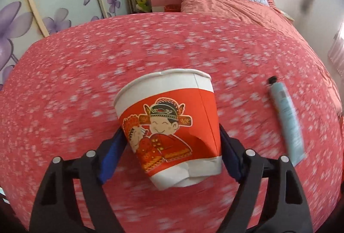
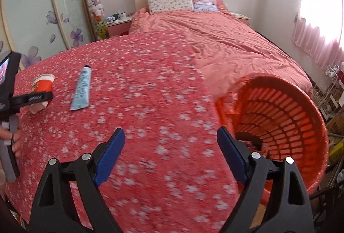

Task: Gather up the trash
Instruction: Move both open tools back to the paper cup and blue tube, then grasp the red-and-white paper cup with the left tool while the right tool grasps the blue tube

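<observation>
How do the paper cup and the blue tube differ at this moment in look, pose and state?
The paper cup is wide, red and white with a cartoon print; the tube is slim, pale blue with a black cap. The cup sits between the left gripper's pads, clamped; the tube lies flat, untouched. The cup's base looks dented; the tube looks intact. Both are over the floral bedspread.

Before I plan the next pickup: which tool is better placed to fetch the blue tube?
Right. The right tool is open and holds nothing, facing the bedspread where the blue tube lies. The left tool is shut on the paper cup, which must first go into the orange basket.
</observation>
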Motion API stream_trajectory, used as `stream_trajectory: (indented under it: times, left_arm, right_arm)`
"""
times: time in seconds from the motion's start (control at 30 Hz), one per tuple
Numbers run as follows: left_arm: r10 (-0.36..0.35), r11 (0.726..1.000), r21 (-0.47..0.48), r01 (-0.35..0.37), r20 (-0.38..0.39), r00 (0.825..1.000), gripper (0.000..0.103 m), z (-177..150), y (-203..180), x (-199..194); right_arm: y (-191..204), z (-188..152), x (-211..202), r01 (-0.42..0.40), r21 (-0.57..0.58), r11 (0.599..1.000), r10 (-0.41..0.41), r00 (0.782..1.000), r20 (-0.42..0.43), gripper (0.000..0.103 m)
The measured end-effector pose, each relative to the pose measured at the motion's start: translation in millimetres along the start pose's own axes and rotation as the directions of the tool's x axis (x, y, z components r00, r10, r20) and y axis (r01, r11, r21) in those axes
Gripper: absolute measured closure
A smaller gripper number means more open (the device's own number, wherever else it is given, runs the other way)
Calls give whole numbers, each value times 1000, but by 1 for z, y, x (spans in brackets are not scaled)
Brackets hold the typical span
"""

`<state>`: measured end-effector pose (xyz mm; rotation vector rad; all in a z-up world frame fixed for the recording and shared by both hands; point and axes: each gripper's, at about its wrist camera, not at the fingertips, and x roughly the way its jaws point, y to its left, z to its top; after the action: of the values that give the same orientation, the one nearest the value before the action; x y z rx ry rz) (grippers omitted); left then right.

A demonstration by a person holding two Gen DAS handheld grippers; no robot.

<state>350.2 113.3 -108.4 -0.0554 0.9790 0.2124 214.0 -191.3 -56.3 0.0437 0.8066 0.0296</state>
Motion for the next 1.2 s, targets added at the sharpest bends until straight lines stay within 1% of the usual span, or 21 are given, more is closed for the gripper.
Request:
stream_trajectory:
  times: [0.13, 0.27, 0.37, 0.43, 0.5, 0.57, 0.67, 0.7, 0.8, 0.83, 0.87, 0.9, 0.93, 1.03, 1.2]
  left_arm:
    - [26, 1000, 15, -26, 11, 1000, 25, -15, 34, -5]
    - [8, 1000, 23, -8, 18, 1000, 24, -24, 58, -10]
    - [-6, 1000, 23, 5, 28, 1000, 24, -27, 67, -10]
    - [-17, 1000, 19, 16, 31, 999, 24, -27, 71, -9]
    - [-30, 999, 15, 29, 34, 999, 23, -29, 75, -8]
    - [-41, 999, 13, 40, 36, 999, 23, -31, 78, -9]
    - [-48, 999, 12, 48, 35, 998, 23, -32, 84, -7]
    - [-49, 999, 12, 49, 35, 998, 23, -32, 86, -7]
    - [-55, 998, 8, 55, 32, 998, 23, -24, 91, -4]
    - [-56, 998, 6, 56, 32, 998, 23, -22, 91, -3]
    - [-57, 998, 4, 57, 32, 998, 23, -20, 90, -2]
    - [-60, 998, 3, 60, 33, 998, 23, -18, 90, -1]
    - [-65, 998, 5, 64, 34, 997, 24, -17, 90, -1]
    - [-79, 997, 15, 78, 37, 996, 24, -16, 85, -2]
    - [-114, 992, 55, 112, 44, 992, 24, -26, 66, -14]
  right_arm:
    - [30, 9, 12, -41, -32, 999, 41, 999, -18, 17]
    - [62, 24, 30, -88, -54, 995, 86, 996, -36, 17]
    - [83, 37, 48, -99, -52, 994, 96, 994, -51, 22]
    - [93, 46, 63, -106, -38, 994, 103, 992, -70, 29]
    - [103, 52, 74, -119, -32, 992, 116, 989, -89, 34]
    - [114, 56, 83, -122, -42, 992, 117, 988, -102, 35]
    - [130, 60, 94, -93, -83, 992, 84, 991, -107, 38]
    - [135, 61, 98, -81, -94, 992, 71, 992, -109, 40]
    - [137, 64, 105, -62, -92, 994, 51, 991, -121, 51]
    - [135, 65, 105, -58, -87, 994, 47, 992, -119, 58]
    - [134, 65, 104, -63, -84, 994, 53, 992, -118, 62]
    - [132, 65, 103, -62, -84, 995, 51, 992, -118, 70]
    - [129, 63, 101, -55, -83, 995, 45, 992, -117, 73]
    - [119, 56, 93, -49, -82, 995, 40, 993, -113, 73]
    - [95, 31, 70, -49, -64, 997, 42, 992, -118, 73]
